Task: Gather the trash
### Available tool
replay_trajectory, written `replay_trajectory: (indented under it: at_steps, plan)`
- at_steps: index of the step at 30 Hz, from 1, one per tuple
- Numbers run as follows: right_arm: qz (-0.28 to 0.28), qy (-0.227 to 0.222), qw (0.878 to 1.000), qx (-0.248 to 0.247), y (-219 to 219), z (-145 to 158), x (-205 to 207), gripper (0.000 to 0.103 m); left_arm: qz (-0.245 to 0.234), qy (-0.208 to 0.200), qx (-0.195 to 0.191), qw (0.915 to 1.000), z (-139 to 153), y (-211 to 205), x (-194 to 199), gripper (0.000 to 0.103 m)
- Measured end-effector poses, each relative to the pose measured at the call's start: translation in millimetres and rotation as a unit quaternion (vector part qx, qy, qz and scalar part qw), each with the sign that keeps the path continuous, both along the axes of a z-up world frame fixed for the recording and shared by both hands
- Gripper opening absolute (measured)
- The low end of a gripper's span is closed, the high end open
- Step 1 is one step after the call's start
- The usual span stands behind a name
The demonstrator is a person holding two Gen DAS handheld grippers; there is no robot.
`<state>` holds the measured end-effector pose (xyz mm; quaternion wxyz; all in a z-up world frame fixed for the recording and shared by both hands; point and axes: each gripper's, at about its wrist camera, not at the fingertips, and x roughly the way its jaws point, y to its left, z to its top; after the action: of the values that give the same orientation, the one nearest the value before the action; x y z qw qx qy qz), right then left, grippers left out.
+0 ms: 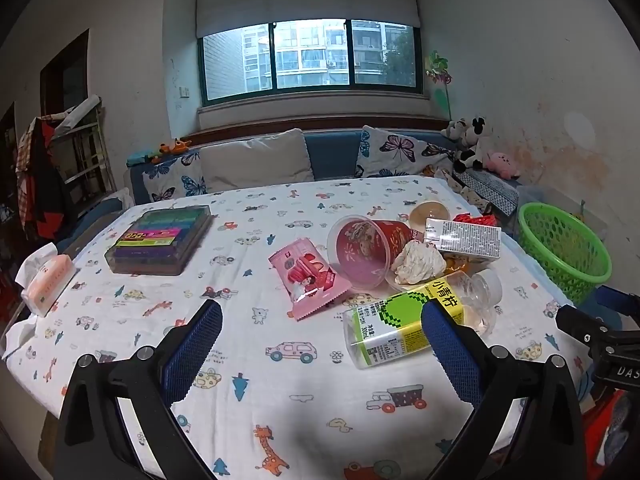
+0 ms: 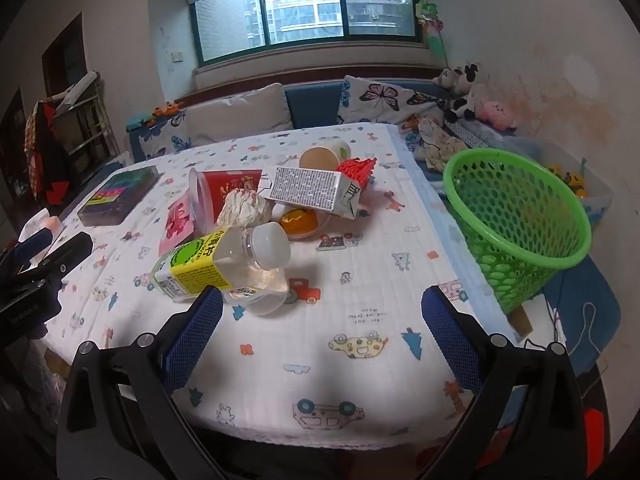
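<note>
The left gripper (image 1: 322, 316) hangs above the table with its blue-padded jaws spread wide and nothing between them, and the right gripper (image 2: 322, 304) does the same, wide apart and empty, tilted down toward the cloth. Under both lies the table (image 1: 280, 392), covered by a white cloth printed with cars, trees and giraffes. Off the table's right edge stands a green basket (image 2: 520, 216), tilted, its mouth facing the table. At the left side of the table sits a dark flat box (image 1: 160, 240) with bright coloured stripes, well apart from the trash. The trash is heaped on the right half of the table: a clear bottle (image 1: 416, 320) with a yellow-green label lies on its side nearest the grippers; behind it a red cup (image 1: 366, 248) lies tipped with its mouth toward the camera; a carton (image 2: 310, 192) rests slanted across the heap; a pink wrapper (image 1: 308, 276) lies flat just left of the cup; a crumpled paper ball (image 1: 418, 264) sits between cup and bottle.
</note>
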<state>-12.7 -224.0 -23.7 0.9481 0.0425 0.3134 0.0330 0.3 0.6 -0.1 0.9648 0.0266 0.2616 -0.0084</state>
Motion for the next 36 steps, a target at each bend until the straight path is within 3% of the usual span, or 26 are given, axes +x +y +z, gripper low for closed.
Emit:
replay_trajectory:
  at_steps: [36]
  plan:
    - [0.007,0.004,1.0,0.002,3.3,-2.9,3.5,0.099,0.002,-0.006,0.005,1.0,-1.8,0.5,5.0,0.097]
